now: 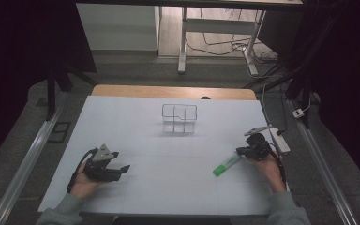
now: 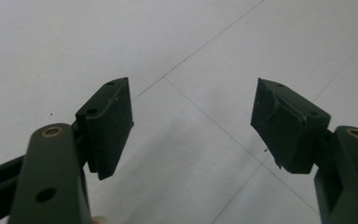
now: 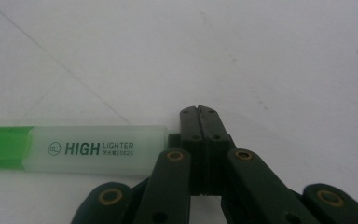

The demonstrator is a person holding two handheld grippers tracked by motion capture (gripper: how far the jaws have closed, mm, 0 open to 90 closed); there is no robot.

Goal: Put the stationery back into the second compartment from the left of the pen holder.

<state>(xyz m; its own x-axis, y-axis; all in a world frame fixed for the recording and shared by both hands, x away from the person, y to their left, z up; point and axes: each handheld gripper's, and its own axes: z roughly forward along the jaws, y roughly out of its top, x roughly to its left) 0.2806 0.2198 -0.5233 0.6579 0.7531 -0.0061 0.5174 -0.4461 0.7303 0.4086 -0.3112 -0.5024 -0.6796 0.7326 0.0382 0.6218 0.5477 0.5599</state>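
While the person's two hands rest low on the white desk (image 1: 136,187), the green highlighter (image 1: 226,165) lies flat on it, well in front of and to the right of the clear wire-edged organizer (image 1: 179,119) that stands near the desk's far middle. The right tool (image 1: 242,151) sits at the highlighter's pale end; in the right gripper view its jaws are pressed flat together with nothing between them, and the highlighter's translucent barrel (image 3: 95,149), printed "HIGH LIGHTER", lies just beside them, seemingly touching their side. The left tool (image 1: 123,168) rests well to the left of the organizer and nearer the person, its jaws spread wide apart over bare desk (image 2: 191,140), holding nothing.
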